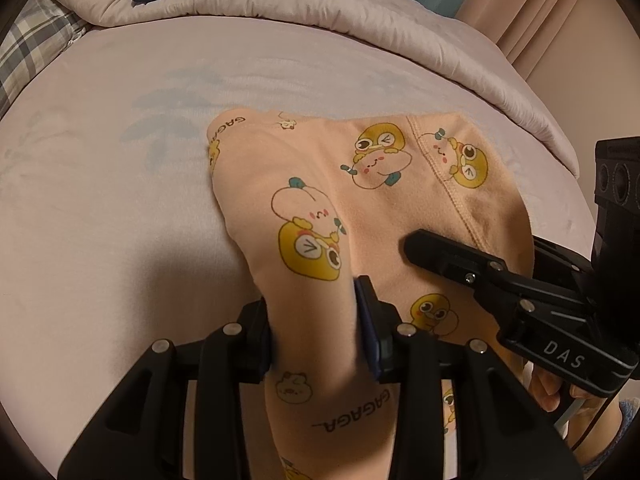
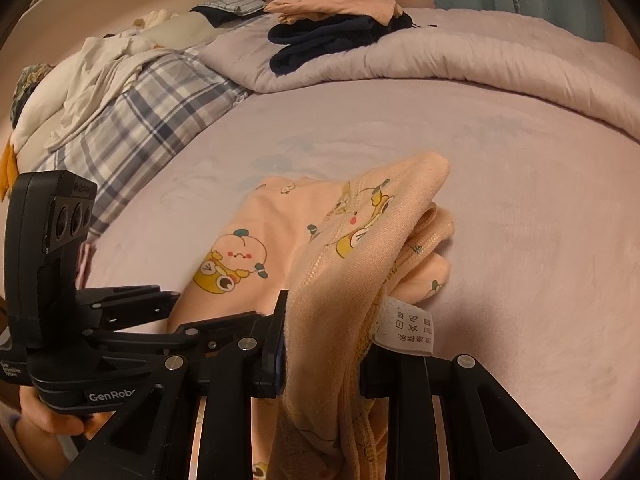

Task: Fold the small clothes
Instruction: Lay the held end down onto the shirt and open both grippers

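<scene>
A peach garment (image 1: 360, 200) printed with yellow cartoon figures lies partly on the pink bedsheet (image 1: 100, 180). Its near part is lifted. My left gripper (image 1: 316, 320) is shut on a raised fold of it, the cloth running up between the pads. One of the right gripper's fingers (image 1: 440, 258) reaches in over the garment from the right. In the right wrist view, my right gripper (image 2: 324, 352) is shut on a bunched edge of the garment (image 2: 256, 232). A white care label (image 2: 408, 330) hangs beside it. The left gripper's fingers (image 2: 152, 298) show at the left, held by a hand.
A rolled pale quilt (image 2: 460, 56) borders the far side of the bed. Dark navy clothes (image 2: 332, 36) lie on it with a peach piece (image 2: 340, 0) on top. A plaid cover (image 2: 152, 104) and white laundry (image 2: 92, 76) lie at the left. Curtains hang behind.
</scene>
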A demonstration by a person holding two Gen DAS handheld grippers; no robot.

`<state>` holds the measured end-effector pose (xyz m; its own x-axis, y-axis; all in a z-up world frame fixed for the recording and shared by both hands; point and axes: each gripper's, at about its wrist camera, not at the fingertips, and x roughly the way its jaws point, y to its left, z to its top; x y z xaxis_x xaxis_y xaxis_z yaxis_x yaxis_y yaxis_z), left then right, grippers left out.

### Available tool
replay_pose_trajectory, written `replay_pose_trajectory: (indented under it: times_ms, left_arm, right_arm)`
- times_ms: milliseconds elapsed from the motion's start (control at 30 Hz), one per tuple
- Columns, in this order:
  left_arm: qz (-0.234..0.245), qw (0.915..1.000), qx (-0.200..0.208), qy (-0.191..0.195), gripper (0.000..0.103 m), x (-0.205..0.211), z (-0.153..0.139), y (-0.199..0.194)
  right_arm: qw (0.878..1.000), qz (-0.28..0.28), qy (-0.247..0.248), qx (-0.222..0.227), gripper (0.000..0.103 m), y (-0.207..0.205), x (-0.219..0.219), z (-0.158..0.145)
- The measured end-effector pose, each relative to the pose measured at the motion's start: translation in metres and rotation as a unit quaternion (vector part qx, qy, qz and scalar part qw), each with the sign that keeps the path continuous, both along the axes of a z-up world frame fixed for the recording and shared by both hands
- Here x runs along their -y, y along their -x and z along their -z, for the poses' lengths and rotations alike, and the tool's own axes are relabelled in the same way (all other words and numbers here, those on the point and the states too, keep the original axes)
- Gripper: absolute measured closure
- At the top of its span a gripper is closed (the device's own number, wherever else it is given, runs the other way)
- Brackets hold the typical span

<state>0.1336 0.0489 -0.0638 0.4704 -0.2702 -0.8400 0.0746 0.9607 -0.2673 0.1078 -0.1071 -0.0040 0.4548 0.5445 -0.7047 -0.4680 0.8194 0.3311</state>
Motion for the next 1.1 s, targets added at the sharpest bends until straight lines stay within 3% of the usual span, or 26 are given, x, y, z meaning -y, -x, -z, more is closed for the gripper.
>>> replay_pose_trajectory:
  times_ms: [367, 667, 1100]
  left_arm:
    - [-0.001, 1.0, -0.002, 0.0, 0.063, 0.0, 0.001, -0.001]
    - [-0.01, 0.9999, -0.001, -0.008, 0.053, -0.006, 0.002, 0.001]
    - [-0.022, 0.9994, 0.003, -0.029, 0.043, -0.015, -0.002, 0.014]
  right_arm:
    - [1.0, 0.011, -0.008, -0.018, 0.076, -0.001, 0.006, 0.006]
    - [0.999, 0.022, -0.018, -0.033, 0.076, -0.003, 0.011, 0.009]
    - [0.996, 0.051, -0.041, -0.061, 0.067, -0.003, 0.027, 0.012]
